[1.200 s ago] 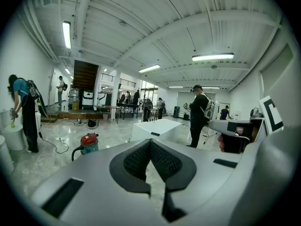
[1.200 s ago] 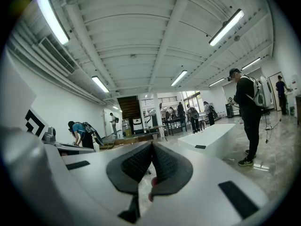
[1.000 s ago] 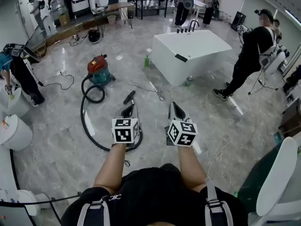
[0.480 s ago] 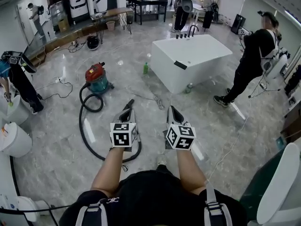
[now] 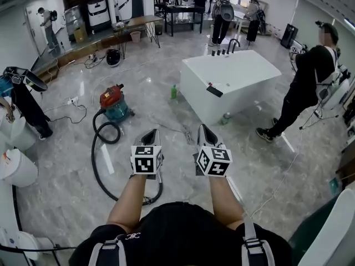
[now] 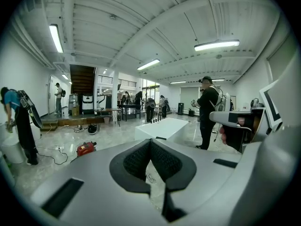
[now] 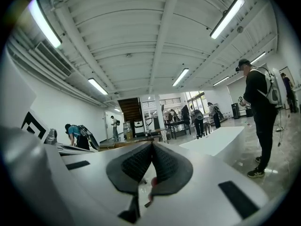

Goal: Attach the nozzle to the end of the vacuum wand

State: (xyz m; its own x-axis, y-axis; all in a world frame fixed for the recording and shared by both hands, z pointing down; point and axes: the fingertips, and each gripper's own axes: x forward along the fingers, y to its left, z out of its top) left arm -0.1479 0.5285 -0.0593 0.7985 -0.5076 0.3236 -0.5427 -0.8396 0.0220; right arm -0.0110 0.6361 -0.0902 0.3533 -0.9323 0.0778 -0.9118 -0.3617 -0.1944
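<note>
A red and teal vacuum canister (image 5: 115, 102) stands on the marble floor, and its black hose (image 5: 97, 165) loops toward me and passes under my left gripper. A thin wand-like piece (image 5: 184, 129) lies on the floor between the two grippers' tips. I cannot make out the nozzle; my left gripper may cover it. My left gripper (image 5: 151, 133) and right gripper (image 5: 203, 128) are held side by side at waist height, both shut and empty. The left gripper view shows the left gripper (image 6: 150, 143) with its pads together and the canister (image 6: 86, 148) far left. In its own view the right gripper (image 7: 152, 146) is shut too.
A white bathtub (image 5: 228, 77) stands ahead on the right, with a green bottle (image 5: 173, 91) beside it. A person in black (image 5: 304, 90) stands at right, another bends over at left (image 5: 25, 101). White toilets (image 5: 15, 162) line the left edge. Cables trail across the floor (image 5: 277, 173).
I have walked forward with both grippers held out in front; they stay shut. The black nozzle that lay ahead of the left gripper no longer shows.
</note>
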